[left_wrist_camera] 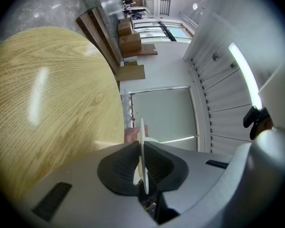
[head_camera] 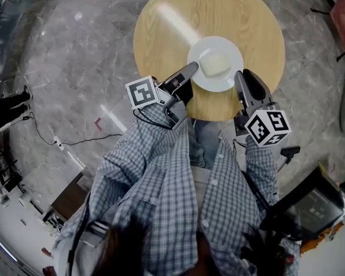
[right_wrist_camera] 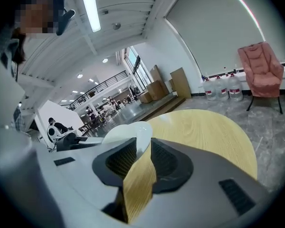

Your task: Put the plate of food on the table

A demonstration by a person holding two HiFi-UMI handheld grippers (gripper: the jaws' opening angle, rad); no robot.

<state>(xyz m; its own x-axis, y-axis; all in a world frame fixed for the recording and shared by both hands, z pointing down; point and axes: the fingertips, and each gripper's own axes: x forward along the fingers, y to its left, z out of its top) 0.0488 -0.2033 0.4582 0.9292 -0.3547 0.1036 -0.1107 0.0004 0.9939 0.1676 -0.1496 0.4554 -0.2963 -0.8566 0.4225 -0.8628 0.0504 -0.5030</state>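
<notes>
Plate (head_camera: 218, 43): carries food (head_camera: 214, 64), just over table (head_camera: 161, 33), near its front edge.
Left tongs (head_camera: 192, 68): clenched on plate rim.
Right tongs (head_camera: 240, 76): gripping opposite rim.
Tip: lower both sides level, release once seated.

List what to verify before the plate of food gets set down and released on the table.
1. Left gripper clamped on the white round plate at its rim: ok.
2. Right gripper clamped on the opposite rim, which sits between its fingers: ok.
3. Plate above the round light wooden table, inside its near edge: ok.
4. Pale lump of food centred on the plate: ok.
5. No other things on the tabletop around the spot: ok.
6. Plate's underside touching the tabletop: cannot tell.
</notes>
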